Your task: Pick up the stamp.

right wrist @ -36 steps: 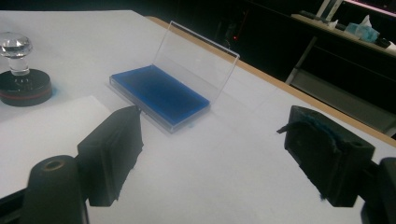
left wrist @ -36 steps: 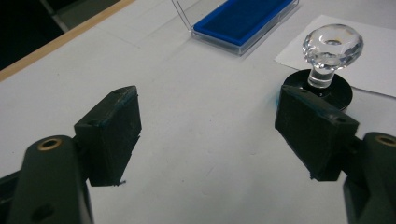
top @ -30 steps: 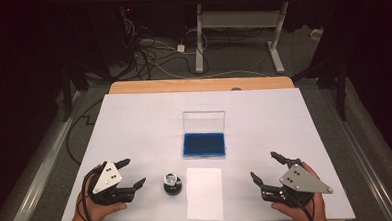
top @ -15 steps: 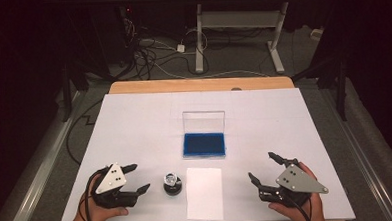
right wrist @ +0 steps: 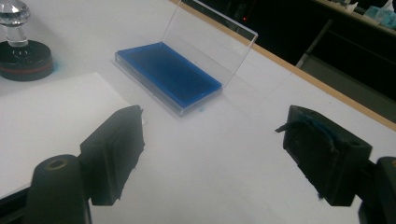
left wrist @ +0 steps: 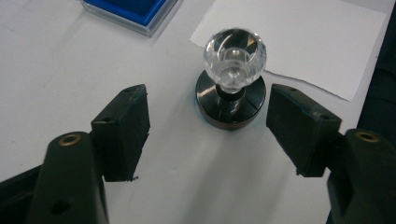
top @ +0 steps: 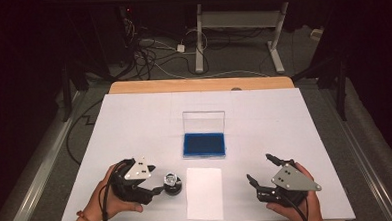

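Note:
A stamp [top: 171,183] with a clear knob and a round black base stands on the white table cover, just left of a white paper sheet [top: 204,192]. My left gripper [top: 158,179] is at the stamp's left side. In the left gripper view the stamp [left wrist: 231,93] stands between the jaw tips with a gap on each side. Those jaws have just been closing, and the pads [left wrist: 123,126] do not touch it. An open blue ink pad [top: 204,144] lies beyond the paper. My right gripper [top: 258,167] rests open at the front right, holding nothing.
The ink pad's clear lid [right wrist: 210,42] stands upright at its far side. The table's wooden far edge [top: 198,85] runs behind the white cover [top: 284,116]. Cables and desk legs lie on the dark floor beyond.
My left gripper has moved right, up to the stamp, and its jaws have narrowed around it. The right gripper has kept its place.

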The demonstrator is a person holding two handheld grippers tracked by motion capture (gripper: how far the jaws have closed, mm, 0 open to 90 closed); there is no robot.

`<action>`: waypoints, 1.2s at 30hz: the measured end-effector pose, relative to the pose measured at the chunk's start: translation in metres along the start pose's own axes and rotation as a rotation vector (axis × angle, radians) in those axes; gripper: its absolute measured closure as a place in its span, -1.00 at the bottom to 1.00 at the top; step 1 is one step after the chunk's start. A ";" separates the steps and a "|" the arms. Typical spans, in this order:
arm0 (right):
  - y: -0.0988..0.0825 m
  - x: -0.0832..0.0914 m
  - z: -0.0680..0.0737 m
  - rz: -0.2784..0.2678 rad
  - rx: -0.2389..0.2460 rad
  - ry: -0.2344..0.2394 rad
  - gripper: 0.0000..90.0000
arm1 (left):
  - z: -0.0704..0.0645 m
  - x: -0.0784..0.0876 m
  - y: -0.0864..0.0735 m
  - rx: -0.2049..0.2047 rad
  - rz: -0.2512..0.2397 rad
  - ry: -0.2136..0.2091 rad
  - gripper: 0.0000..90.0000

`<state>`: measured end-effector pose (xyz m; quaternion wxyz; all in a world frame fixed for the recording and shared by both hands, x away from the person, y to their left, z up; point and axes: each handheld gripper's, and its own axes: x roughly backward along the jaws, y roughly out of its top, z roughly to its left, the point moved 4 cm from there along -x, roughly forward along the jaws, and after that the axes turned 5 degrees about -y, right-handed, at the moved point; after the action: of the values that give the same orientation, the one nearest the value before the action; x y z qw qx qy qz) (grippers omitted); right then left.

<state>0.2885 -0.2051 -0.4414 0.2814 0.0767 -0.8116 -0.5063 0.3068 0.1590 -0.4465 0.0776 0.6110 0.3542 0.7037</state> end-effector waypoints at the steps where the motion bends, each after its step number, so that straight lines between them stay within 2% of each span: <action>1: 0.000 0.000 0.000 0.001 0.003 0.003 -0.54 | 0.000 -0.001 0.003 -0.005 0.008 -0.006 -0.35; 2: 0.000 -0.001 0.001 0.002 0.005 0.003 -0.54 | -0.001 -0.002 0.007 -0.003 0.007 -0.021 -0.37; 5: 0.000 -0.001 0.002 0.009 0.003 0.009 -0.54 | -0.002 -0.007 0.015 -0.020 0.046 -0.039 -0.37; 11: -0.002 -0.002 0.002 0.017 0.006 0.015 -0.54 | 0.003 -0.024 0.024 -0.001 0.135 -0.077 -0.31; 18: -0.002 -0.002 0.001 0.016 0.007 0.016 -0.53 | 0.003 -0.027 0.028 -0.025 0.125 -0.100 -0.11; 20: -0.002 -0.003 0.002 0.017 0.011 0.018 -0.53 | 0.002 -0.027 0.029 -0.031 0.124 -0.110 0.02; 26: -0.002 -0.002 0.002 0.016 0.012 0.017 -0.52 | 0.000 -0.031 0.030 -0.052 0.150 -0.120 0.08; 31: -0.001 -0.001 0.002 0.008 0.012 0.024 -0.52 | 0.000 -0.030 0.031 -0.063 0.145 -0.115 0.18; 36: 0.000 -0.001 0.004 0.010 0.017 0.025 -0.50 | 0.000 -0.030 0.031 -0.069 0.147 -0.106 0.20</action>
<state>0.2877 -0.2020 -0.4435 0.2933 0.0813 -0.8127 -0.4968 0.3237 0.1198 -0.4528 0.0653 0.6687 0.2794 0.6860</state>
